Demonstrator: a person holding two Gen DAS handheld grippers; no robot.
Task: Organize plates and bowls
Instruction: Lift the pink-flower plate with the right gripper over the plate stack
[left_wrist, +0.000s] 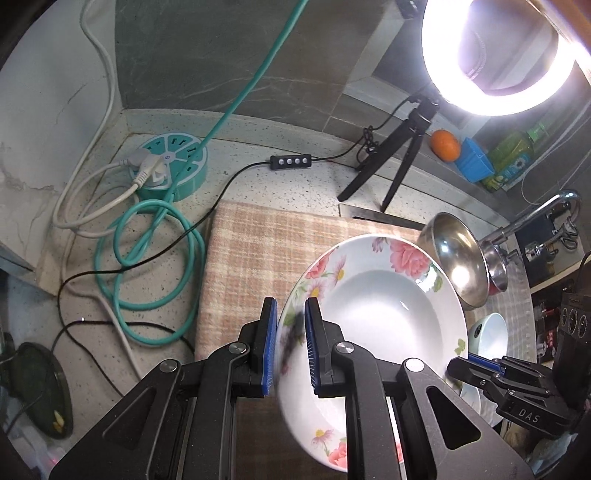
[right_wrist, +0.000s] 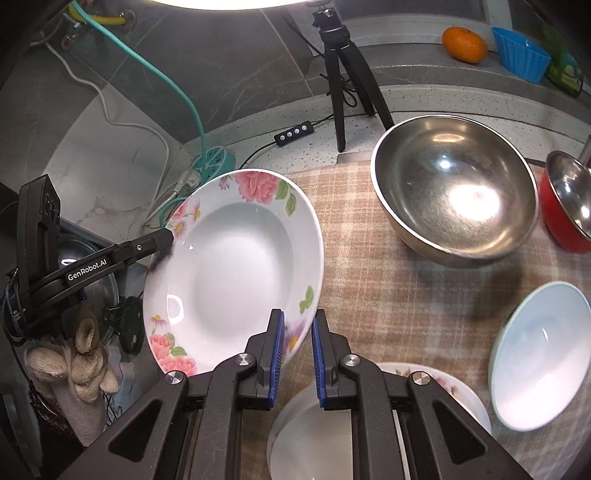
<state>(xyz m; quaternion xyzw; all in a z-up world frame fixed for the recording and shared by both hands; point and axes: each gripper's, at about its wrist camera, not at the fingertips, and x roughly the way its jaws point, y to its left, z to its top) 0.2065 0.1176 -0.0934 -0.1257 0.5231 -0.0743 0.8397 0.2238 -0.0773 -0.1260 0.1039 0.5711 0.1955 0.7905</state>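
Checked cloth (right_wrist: 388, 314) covers the counter, and I've got the floral plate (right_wrist: 229, 266) held above its left part, one rim in each gripper: left gripper (left_wrist: 290, 347) and right gripper (right_wrist: 297, 354) both clamped narrow on it (opposite edges). Plate's tilted, hollow facing the steel bowl (right_wrist: 454, 188), long axis running left-right.

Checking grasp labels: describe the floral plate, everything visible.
The floral plate is a deep white dish, seemingly glazed ceramic, with pink flowers and green leaves round its wide rim, empty. It is tilted, lifted above the checked cloth. The left hand-held gripper and the right hand-held gripper clamp opposite rim edges.
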